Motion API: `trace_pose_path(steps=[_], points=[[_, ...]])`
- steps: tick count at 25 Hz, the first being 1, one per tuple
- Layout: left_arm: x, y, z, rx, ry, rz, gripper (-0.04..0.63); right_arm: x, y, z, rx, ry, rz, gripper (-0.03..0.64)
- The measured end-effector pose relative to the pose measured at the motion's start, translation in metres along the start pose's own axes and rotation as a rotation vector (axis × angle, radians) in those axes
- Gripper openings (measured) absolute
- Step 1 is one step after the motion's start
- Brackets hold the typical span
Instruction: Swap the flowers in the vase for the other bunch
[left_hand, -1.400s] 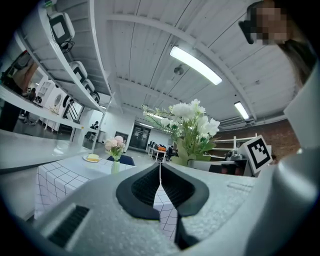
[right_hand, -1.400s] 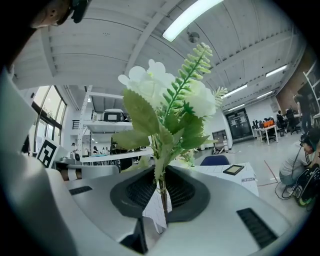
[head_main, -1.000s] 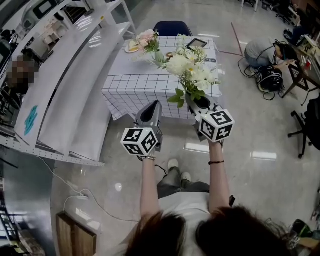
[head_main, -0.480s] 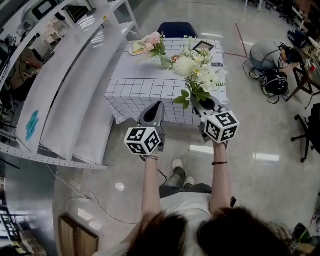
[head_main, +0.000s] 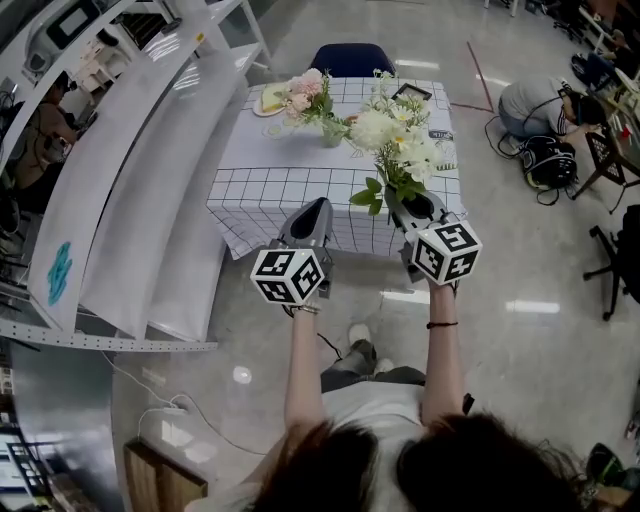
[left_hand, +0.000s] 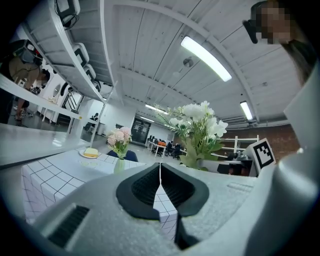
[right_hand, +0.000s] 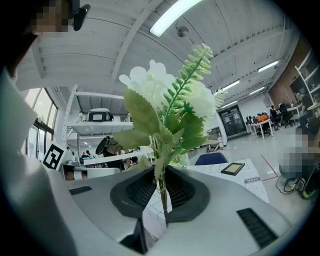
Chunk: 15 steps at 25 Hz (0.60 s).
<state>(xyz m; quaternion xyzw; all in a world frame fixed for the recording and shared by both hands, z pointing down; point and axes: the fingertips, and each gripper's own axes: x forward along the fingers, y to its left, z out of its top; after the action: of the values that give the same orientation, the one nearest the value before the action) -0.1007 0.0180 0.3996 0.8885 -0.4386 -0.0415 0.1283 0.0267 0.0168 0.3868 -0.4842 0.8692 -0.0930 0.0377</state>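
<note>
My right gripper (head_main: 410, 207) (right_hand: 161, 192) is shut on the stems of a white bunch of flowers (head_main: 398, 148) (right_hand: 167, 107), which stands upright above its jaws, in front of the table's near right edge. My left gripper (head_main: 308, 219) (left_hand: 160, 186) is shut with nothing between its pads, level beside it. A pink bunch (head_main: 308, 89) (left_hand: 119, 138) stands in a small vase (head_main: 331, 135) (left_hand: 118, 166) at the far middle of the checked table (head_main: 270, 175).
On the table's far side lie a plate with yellow food (head_main: 270, 97) (left_hand: 91, 153) and a dark tablet (head_main: 414, 94) (right_hand: 233, 168). A blue chair (head_main: 349, 58) stands behind. Long white shelves (head_main: 140, 190) run along the left. A person crouches on the floor (head_main: 540, 100) at the right.
Both grippers have come a little closer to the table, the white bunch moving with the right one. The jaws stay as they were.
</note>
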Motion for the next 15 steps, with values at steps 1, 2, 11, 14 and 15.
trace_pose_path(steps=[1, 2, 11, 14, 15], points=[[0.003, 0.003, 0.001, -0.002, 0.000, -0.002, 0.017, 0.002, -0.002, 0.000, 0.002, -0.002, -0.004, 0.054], [0.006, 0.005, 0.001, -0.005, -0.001, -0.004, 0.017, 0.005, -0.004, 0.001, 0.004, -0.004, -0.008, 0.054], [0.038, 0.017, 0.006, -0.017, -0.002, -0.044, 0.017, 0.021, -0.024, 0.007, 0.007, -0.015, -0.044, 0.054], [0.047, 0.020, 0.006, -0.022, 0.004, -0.055, 0.017, 0.026, -0.030, 0.008, 0.008, -0.016, -0.056, 0.054], [0.050, 0.021, 0.005, -0.024, 0.007, -0.059, 0.017, 0.028, -0.032, 0.008, 0.010, -0.015, -0.060, 0.054]])
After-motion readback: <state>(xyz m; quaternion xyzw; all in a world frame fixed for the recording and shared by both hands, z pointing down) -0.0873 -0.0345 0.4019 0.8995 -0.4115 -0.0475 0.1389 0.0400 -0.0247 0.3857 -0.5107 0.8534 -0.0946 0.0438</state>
